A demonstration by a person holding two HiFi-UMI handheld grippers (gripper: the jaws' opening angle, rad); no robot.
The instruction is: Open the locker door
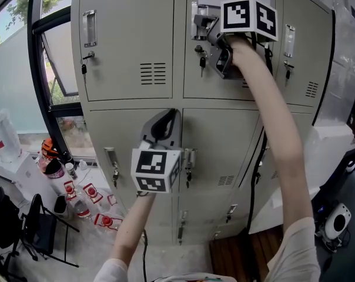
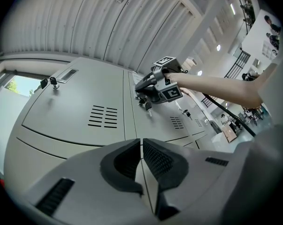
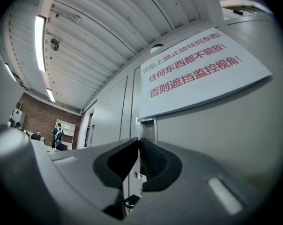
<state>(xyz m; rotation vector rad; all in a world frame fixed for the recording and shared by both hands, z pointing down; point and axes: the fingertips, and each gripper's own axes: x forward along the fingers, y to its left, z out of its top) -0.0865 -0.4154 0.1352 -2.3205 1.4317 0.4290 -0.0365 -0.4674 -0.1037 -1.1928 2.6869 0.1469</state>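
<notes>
Here the right tongs (image 3: 137,142) are pressed together at the recessed handle (image 1: 196,17) of the upper middle locker door (image 1: 192,75), which is seen shut; the right arm (image 1: 277,128) is stretched steeply upward. The left tongs (image 2: 141,142) are closed on nothing and tilted upward before the lower lockers (image 1: 213,157).

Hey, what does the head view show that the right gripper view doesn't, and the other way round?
Only the head view: the left gripper, the person's arms, the lower locker doors and bottles on the floor. Only the right gripper view: ceiling light strips and a distant brick wall. Both: the right gripper, jaws together, at the top middle locker door, and its white notice with red print.
</notes>
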